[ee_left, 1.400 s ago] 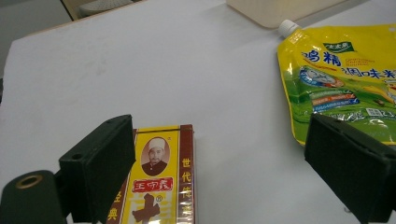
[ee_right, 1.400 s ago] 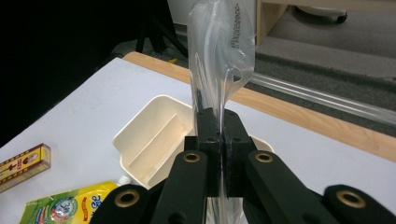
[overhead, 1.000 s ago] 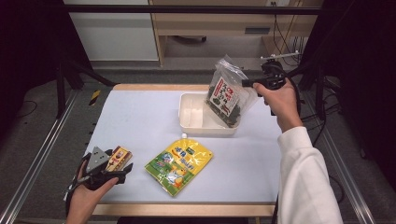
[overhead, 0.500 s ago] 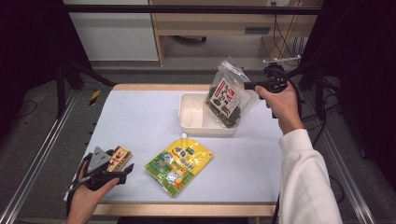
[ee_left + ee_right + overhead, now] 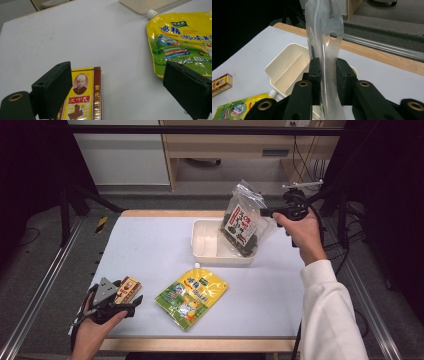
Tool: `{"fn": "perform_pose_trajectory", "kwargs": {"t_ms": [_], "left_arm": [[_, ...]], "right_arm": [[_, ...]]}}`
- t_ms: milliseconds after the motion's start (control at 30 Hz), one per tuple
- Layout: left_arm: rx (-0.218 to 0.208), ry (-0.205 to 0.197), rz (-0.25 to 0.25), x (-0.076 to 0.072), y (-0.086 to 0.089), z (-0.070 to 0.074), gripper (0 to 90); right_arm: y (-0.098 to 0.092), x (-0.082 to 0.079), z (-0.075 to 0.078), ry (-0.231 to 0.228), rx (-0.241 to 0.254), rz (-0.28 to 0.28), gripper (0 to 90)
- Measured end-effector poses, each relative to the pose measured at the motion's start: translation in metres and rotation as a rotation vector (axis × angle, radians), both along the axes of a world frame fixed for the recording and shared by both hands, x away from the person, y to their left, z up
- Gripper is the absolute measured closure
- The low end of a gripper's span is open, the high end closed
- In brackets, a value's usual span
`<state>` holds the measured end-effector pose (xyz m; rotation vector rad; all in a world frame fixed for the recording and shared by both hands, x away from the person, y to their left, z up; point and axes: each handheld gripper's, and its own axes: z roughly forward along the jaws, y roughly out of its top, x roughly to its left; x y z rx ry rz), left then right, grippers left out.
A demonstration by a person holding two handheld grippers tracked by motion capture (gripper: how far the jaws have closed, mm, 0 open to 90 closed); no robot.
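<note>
**Right claw holding the bag over the tray, left claw open at the box**

At the table's [image 5: 150, 250] near left corner I am seeing my left hand [image 5: 92, 330] lying low by the front edge, with the left claw [image 5: 129, 301] spread wide. The small yellow box [image 5: 81, 100] is lying flat between its jaws, hugging the left jaw, well apart from the right one. Just to its right the yellow pouch [image 5: 192, 296] is lying flat, spout toward the tray. A broad bare stretch of white surface is lying open beyond the box, out to the left and far edges.

Farther off, my right arm is reaching forward, raised, with the right claw [image 5: 328, 75] clamping the clear bag [image 5: 245, 222] by its upper edge. The bag is hanging tilted, its lower end inside the cream tray [image 5: 205, 242], near the tray's right wall.
</note>
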<state>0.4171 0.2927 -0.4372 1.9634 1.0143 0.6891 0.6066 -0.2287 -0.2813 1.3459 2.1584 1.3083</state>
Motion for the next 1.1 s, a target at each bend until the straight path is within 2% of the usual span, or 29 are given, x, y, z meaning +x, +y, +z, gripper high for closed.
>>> {"fn": "perform_pose_trajectory", "kwargs": {"t_ms": [233, 433, 667, 933, 967, 1000, 1033, 1100], "left_arm": [[0.005, 0.002, -0.001, 0.000, 0.000, 0.000, 8.3], [0.004, 0.002, -0.001, 0.000, 0.000, 0.000, 8.3], [0.005, 0.002, 0.001, 0.000, 0.000, -0.001, 8.3], [0.007, 0.000, 0.007, 0.001, 0.001, -0.001, 8.3], [0.008, -0.001, 0.007, 0.001, 0.001, -0.001, 8.3], [0.008, 0.000, 0.007, 0.001, 0.001, -0.001, 8.3], [0.010, 0.000, 0.007, 0.001, 0.001, -0.001, 8.3], [0.011, 0.000, 0.006, 0.001, 0.000, -0.001, 8.3]], "right_arm": [[0.003, -0.007, 0.002, -0.035, 0.016, 0.011, 57.2], [0.003, -0.012, 0.007, -0.052, 0.038, 0.018, 49.7], [0.008, -0.024, 0.014, -0.080, 0.045, 0.047, 47.0], [0.004, -0.048, 0.024, -0.146, 0.045, 0.047, 38.2], [0.002, -0.057, 0.024, -0.165, 0.038, 0.036, 34.8], [0.002, -0.057, 0.024, -0.165, 0.038, 0.036, 34.8], [0.000, -0.068, 0.024, -0.180, 0.026, 0.032, 33.7], [0.001, -0.079, 0.022, -0.202, 0.021, 0.035, 31.4]]}}
